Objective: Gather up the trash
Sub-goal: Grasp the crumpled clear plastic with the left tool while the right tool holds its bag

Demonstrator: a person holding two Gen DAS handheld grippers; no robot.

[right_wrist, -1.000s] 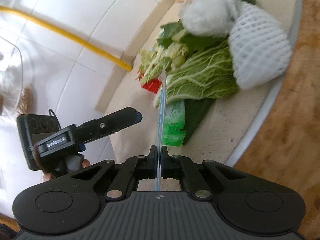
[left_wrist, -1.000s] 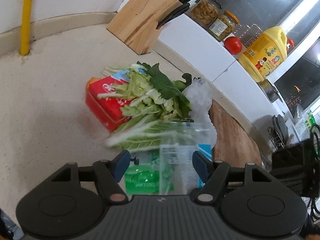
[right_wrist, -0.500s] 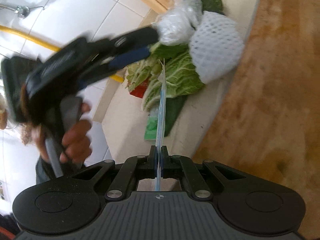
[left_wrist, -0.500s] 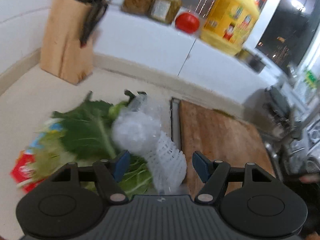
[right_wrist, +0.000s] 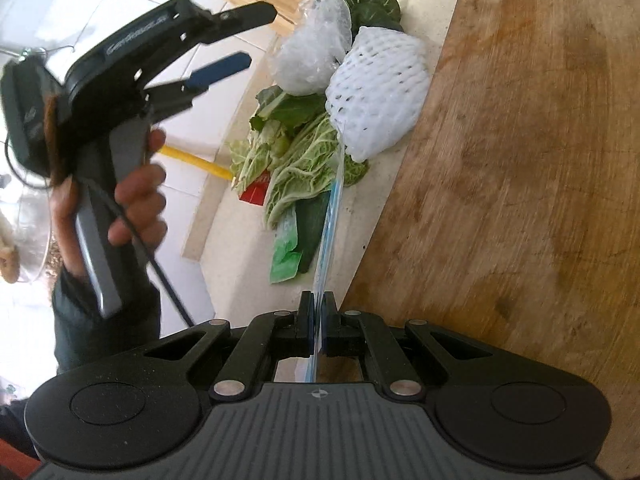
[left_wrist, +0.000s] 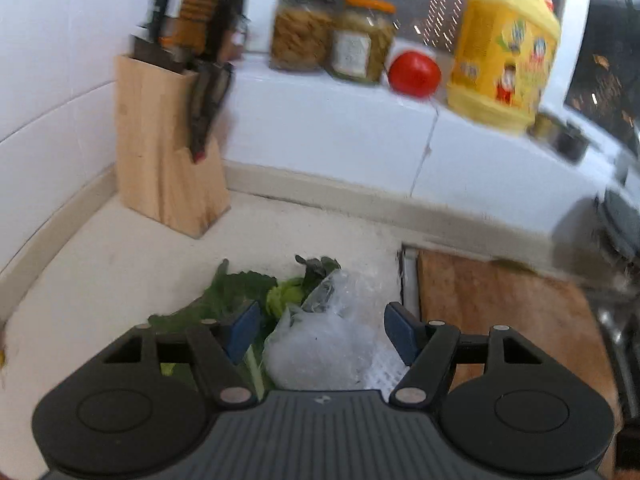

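A trash pile lies on the counter: crumpled clear plastic wrap (left_wrist: 324, 344) (right_wrist: 312, 52), a white foam net (right_wrist: 380, 92), cabbage leaves (right_wrist: 296, 168) (left_wrist: 240, 296), a red package (right_wrist: 256, 194) and a green wrapper (right_wrist: 284, 256). My left gripper (left_wrist: 322, 334) (right_wrist: 256, 36) is open and hovers above the plastic wrap, not touching it. My right gripper (right_wrist: 318, 320) is shut on the edge of a thin clear bag with a blue strip (right_wrist: 328, 220). The bag stretches toward the pile.
A wooden cutting board (right_wrist: 520, 160) (left_wrist: 500, 312) lies right of the pile. A knife block (left_wrist: 168, 160) stands in the back corner. Jars (left_wrist: 360, 48), a tomato (left_wrist: 414, 74) and a yellow oil jug (left_wrist: 504, 52) sit on the ledge. A hand (right_wrist: 136, 200) holds the left gripper.
My left gripper swung from over the red package and green wrapper toward the plastic wrap, rolling upright and lifting. The right gripper, still pinching the bag, shifted slightly toward the cutting board.
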